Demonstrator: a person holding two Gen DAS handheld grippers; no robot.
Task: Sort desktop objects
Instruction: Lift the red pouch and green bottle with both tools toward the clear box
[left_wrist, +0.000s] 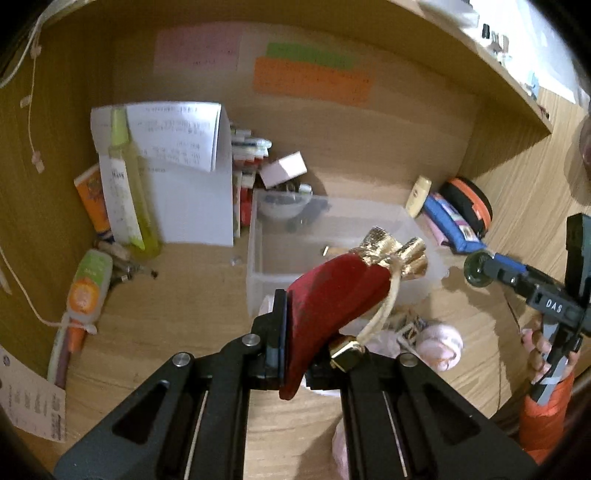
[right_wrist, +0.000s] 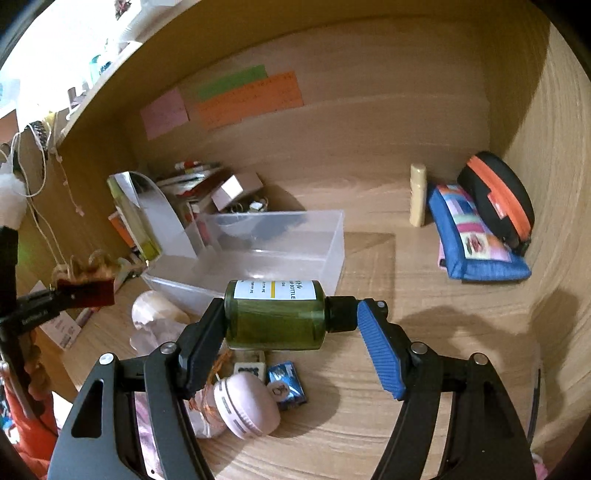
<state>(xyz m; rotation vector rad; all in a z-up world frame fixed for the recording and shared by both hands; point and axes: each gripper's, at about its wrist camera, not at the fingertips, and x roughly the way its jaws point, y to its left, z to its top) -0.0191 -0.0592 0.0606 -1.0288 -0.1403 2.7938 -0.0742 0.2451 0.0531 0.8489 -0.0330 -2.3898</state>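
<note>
The left gripper (left_wrist: 314, 343) has its fingers clenched on a red pouch (left_wrist: 328, 299) with a gold top, and it holds the pouch up in the air just in front of the clear box (left_wrist: 258, 273) on the table (left_wrist: 177, 295). The right gripper (right_wrist: 291, 325) grips a green bottle (right_wrist: 275, 314) lying sideways, with one finger on its bottom and the blue finger (right_wrist: 380, 354) pushing on its black cap. The bottle is also up in the air, in front of the same clear box (right_wrist: 325, 243). I think both things are going into the box. The bottle is round and smooth and is only held by its two ends, so it could spin or pop out and fall on the pink round case (right_wrist: 245, 402) and the small blue packet (right_wrist: 288, 384) below it. The pouch is soft and floppy, and its cord with a gold bell (left_wrist: 345, 352) hangs loose by the fingers, so it might snag when they let go. The two grippers are near each other and could bump if both go for the box at once.
</note>
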